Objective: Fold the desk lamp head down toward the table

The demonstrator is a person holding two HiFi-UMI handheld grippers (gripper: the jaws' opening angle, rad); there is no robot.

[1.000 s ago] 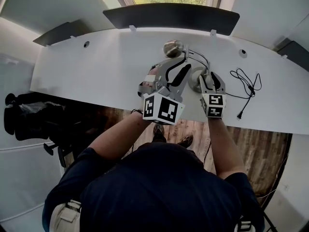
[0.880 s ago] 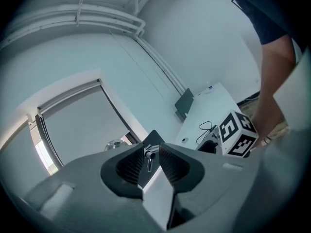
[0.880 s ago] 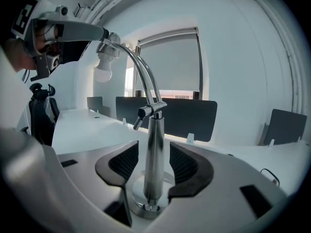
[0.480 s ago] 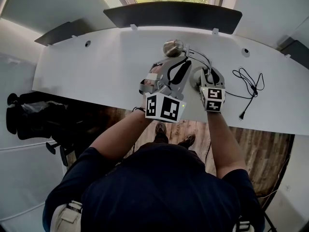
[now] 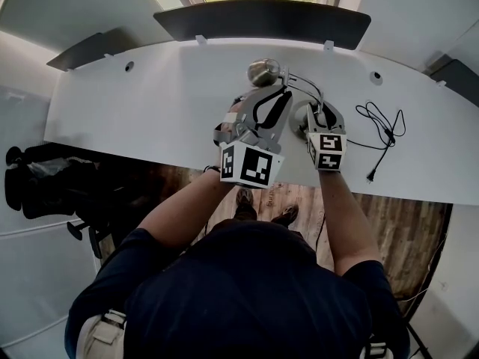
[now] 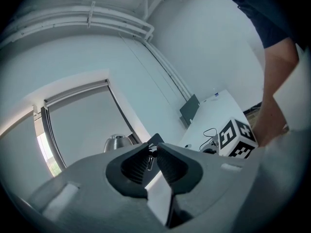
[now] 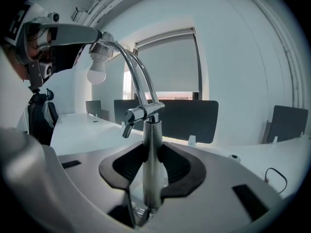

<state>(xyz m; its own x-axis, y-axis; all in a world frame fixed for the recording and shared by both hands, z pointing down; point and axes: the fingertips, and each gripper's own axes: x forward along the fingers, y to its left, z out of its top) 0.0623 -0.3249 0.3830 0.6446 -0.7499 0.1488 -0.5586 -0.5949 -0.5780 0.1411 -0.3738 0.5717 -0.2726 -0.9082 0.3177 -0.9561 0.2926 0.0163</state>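
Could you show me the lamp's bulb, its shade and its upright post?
Bulb (image 7: 96,74): right gripper view, on its round white glass.
Shade (image 5: 263,72): head view, on the top of its metal dome.
Post (image 7: 152,159): right gripper view, on its chrome shaft.

Right tool (image 7: 152,147), its jaws just closing, grips the lamp's chrome post (image 7: 151,127).
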